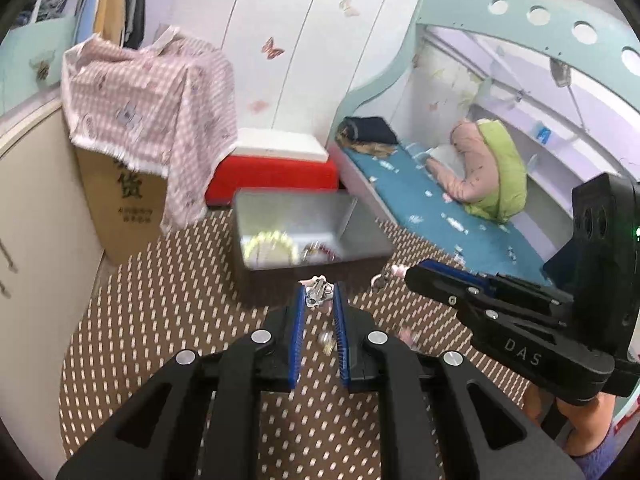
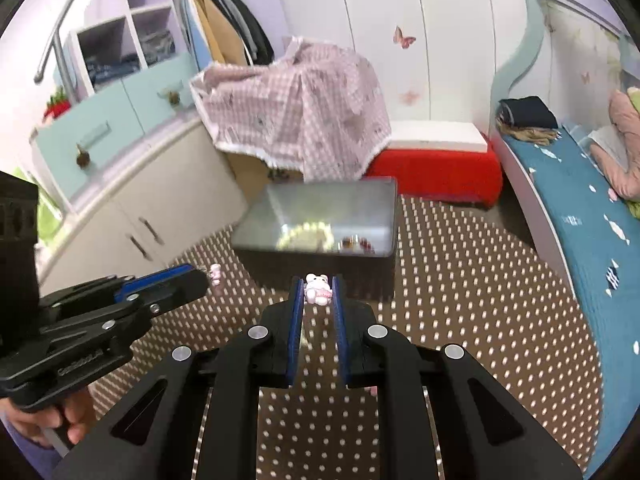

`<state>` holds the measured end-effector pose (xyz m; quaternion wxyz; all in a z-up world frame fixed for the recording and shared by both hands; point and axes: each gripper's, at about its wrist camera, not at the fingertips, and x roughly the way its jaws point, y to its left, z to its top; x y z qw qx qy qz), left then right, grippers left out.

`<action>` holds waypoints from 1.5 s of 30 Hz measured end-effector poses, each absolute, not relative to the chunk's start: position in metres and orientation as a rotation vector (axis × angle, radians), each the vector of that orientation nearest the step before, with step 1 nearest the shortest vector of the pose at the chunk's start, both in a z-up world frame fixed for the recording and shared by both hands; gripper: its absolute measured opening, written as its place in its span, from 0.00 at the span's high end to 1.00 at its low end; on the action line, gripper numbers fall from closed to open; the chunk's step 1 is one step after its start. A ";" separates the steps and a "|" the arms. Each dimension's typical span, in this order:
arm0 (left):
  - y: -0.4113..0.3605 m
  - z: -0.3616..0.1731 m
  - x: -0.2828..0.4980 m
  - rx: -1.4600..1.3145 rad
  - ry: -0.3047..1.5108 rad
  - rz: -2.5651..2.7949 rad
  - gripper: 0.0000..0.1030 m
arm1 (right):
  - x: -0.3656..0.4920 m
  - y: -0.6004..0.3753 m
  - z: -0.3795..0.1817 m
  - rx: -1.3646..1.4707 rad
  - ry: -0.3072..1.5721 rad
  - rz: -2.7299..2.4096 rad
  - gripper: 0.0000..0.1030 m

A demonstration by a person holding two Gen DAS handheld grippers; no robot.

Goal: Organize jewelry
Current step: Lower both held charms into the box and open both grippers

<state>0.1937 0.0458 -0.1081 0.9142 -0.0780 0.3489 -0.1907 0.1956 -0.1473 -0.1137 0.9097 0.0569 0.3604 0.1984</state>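
holding a charm [image 1: 318, 292] pinched at the tips of our left gripper [image 1: 319, 300] and a pink bear [image 2: 318, 289] clamped in the right gripper [image 2: 317, 292], we judge the open box [image 2: 320, 204] lies just ahead of both fingertips, about equally near.

1. The grey storage box [image 1: 304, 220] is motion-blurred; the pale beaded ring [image 1: 269, 245] and small dark pieces [image 1: 320, 251] inside it cannot be identified.
2. Nearer than the box, small items on the dotted mat [image 1: 160, 320] sit blurred behind the left gripper [image 1: 319, 294].
3. Behind the box, a checked cloth [image 2: 304, 108] hides most of the cardboard carton [image 1: 124, 204].
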 end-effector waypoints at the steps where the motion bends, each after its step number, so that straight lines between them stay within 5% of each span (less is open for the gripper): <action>1: 0.045 -0.105 0.198 -0.163 0.715 -0.398 0.88 | 0.199 -0.149 -0.109 0.119 0.735 0.408 0.85; 16: 0.025 -0.106 0.287 -0.121 0.832 -0.356 0.88 | 0.271 -0.143 -0.107 0.143 0.792 0.386 0.85; 33: 0.018 -0.134 0.299 -0.127 0.917 -0.332 0.87 | 0.290 -0.138 -0.143 0.162 0.889 0.376 0.85; 37: 0.018 -0.134 0.297 -0.124 0.912 -0.321 0.69 | 0.291 -0.139 -0.147 0.168 0.899 0.378 0.85; 45: 0.019 -0.132 0.292 -0.122 0.906 -0.309 0.69 | 0.289 -0.138 -0.149 0.175 0.903 0.384 0.85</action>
